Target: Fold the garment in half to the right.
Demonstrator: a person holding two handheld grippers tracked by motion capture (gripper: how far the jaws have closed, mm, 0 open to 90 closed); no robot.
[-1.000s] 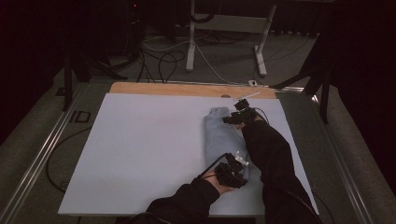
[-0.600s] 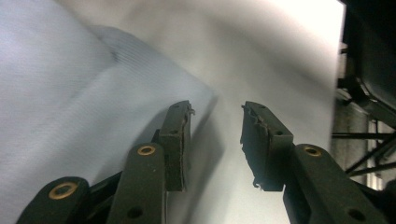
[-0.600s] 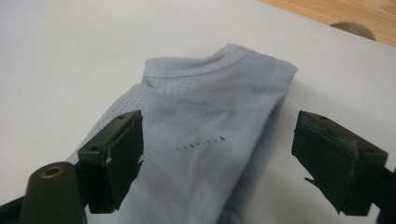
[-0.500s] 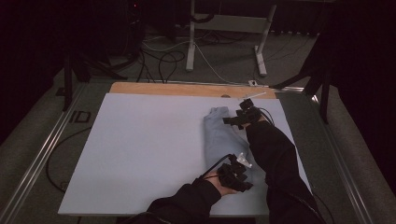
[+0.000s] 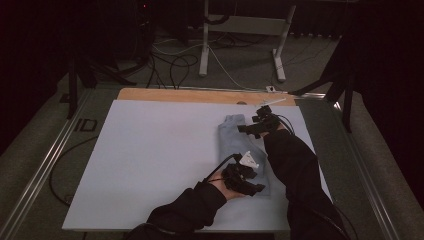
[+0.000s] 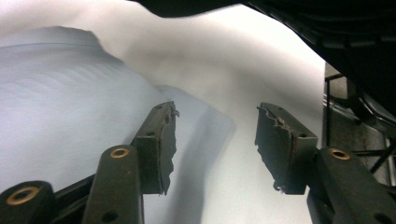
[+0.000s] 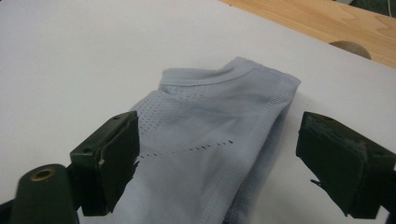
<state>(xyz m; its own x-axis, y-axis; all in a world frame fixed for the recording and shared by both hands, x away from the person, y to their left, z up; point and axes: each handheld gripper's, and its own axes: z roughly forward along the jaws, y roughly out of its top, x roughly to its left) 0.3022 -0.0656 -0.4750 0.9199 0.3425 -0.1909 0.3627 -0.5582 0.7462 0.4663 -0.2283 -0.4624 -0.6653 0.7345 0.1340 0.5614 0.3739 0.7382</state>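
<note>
White sheet over the desk (image 5: 150,160), a folded pale-blue garment (image 5: 239,145) lying on its right half.

Its long axis ran from the near edge toward the far edge. The left hand-held gripper (image 5: 245,181) sat at the near end, jaws spread, the cloth's corner between them and untouched; the right hand-held gripper (image 5: 257,125) hovered at the far end, jaws spread astride the fold, forearm stretched forward alongside the garment. Each seemed placed to pinch its end.
</note>
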